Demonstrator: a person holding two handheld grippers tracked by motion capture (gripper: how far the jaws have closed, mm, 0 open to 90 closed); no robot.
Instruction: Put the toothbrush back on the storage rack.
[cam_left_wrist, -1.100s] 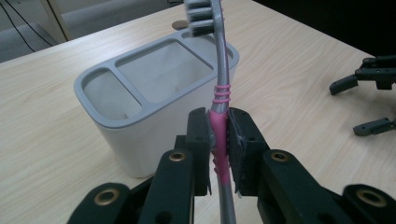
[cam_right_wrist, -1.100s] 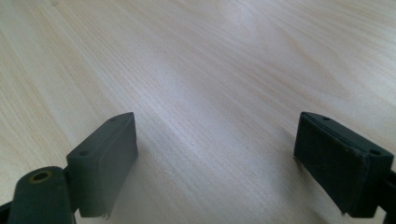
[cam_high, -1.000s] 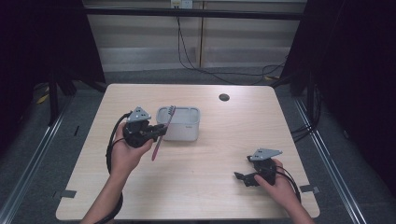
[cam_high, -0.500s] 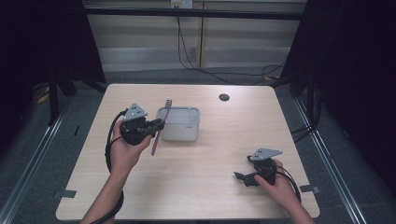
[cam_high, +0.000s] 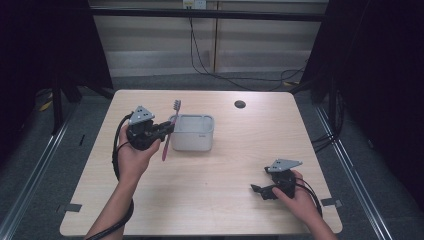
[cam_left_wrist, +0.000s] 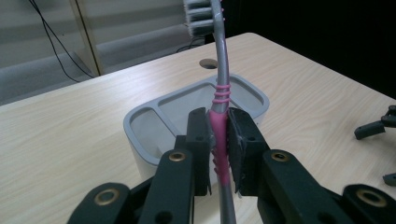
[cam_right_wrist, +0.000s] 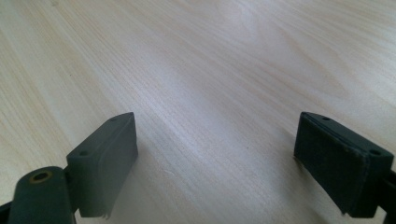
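A pink and grey toothbrush stands nearly upright in the air, bristles up, just left of a grey two-compartment holder at the table's middle. My left gripper is shut on its pink handle; the bristled head rises above the jaws, and the holder lies right behind them. My right gripper rests low over the table near the front right, open, with bare wood between its jaws.
A dark round grommet hole sits in the tabletop behind the holder. The table's edges drop to a dark floor with metal rails on both sides. Cables trail from both grippers.
The left gripper has lifted and turned the toothbrush from slanting low to nearly upright, shifting slightly left and back beside the holder. The right gripper has stayed still.
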